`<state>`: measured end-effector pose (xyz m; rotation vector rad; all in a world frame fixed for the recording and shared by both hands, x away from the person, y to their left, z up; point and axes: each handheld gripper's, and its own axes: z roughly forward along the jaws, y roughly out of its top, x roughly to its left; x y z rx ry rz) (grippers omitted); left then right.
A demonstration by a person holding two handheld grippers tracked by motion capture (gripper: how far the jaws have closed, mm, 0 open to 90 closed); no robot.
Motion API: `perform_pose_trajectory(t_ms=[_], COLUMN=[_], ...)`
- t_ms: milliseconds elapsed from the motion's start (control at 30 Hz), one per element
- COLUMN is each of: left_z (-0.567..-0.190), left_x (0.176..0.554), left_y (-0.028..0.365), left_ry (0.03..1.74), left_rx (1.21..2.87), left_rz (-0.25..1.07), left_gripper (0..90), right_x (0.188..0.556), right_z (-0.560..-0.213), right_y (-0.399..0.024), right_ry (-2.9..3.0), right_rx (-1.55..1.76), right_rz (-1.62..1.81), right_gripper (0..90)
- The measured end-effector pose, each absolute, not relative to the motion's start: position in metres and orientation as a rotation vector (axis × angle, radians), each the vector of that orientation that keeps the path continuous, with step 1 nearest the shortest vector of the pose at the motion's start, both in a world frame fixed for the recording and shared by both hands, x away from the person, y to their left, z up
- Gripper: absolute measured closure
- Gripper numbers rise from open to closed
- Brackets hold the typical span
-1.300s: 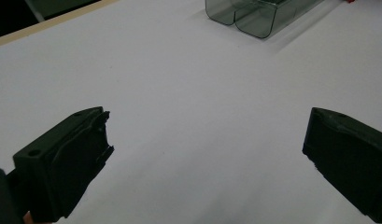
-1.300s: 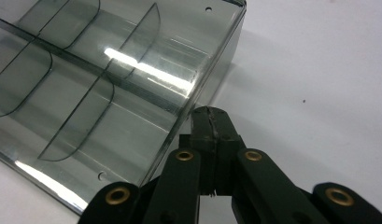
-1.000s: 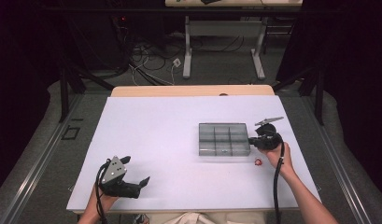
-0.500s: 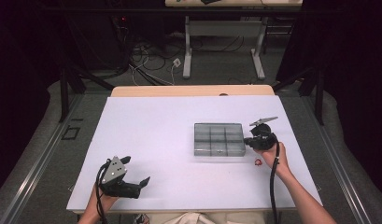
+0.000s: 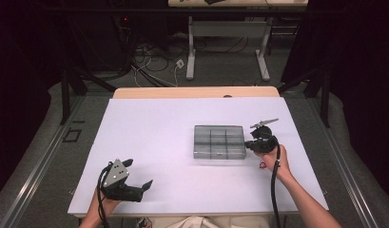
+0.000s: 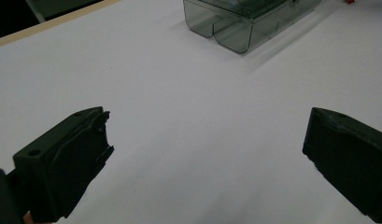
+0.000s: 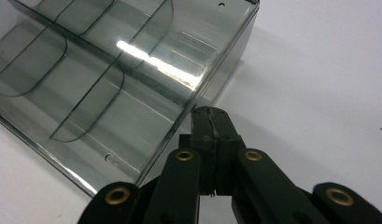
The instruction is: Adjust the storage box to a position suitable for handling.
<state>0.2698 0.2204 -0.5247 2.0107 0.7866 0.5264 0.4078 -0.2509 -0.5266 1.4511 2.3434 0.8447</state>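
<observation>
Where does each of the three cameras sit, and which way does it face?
High view: above the person's side, facing forward and down on the white table; both forearms, left gripper, right gripper.
Left gripper view: on that gripper, low over the table; jaws wide apart.
Right gripper view: jaws closed at the box's side wall.
Shared: all show the clear compartment box.

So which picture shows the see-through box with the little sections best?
The high view: the whole box shows there, with all its compartments. The right gripper view sees one end close up, with shut fingers against its wall. The left gripper view catches a far corner.
</observation>
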Motion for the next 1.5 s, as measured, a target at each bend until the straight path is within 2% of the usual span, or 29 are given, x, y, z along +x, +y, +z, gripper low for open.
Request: perform_pose_trajectory(t_ms=[967,1500], left_z=[-0.525,-0.525], left_x=[0.27,0.27], left_y=[0.22,0.22], left_ry=[0.785,0.786], left_rx=[2.009,2.007], left_rz=[0.527,0.523], left_gripper=[0.0,0.0], right_x=[0.417,0.421], right_z=[-0.526,-0.528], right_y=[-0.202,-0.189], right_ry=[2.391,2.411], right_rx=[1.369,1.371], right_rz=[0.901,0.926], right_gripper=[90.0,90.0])
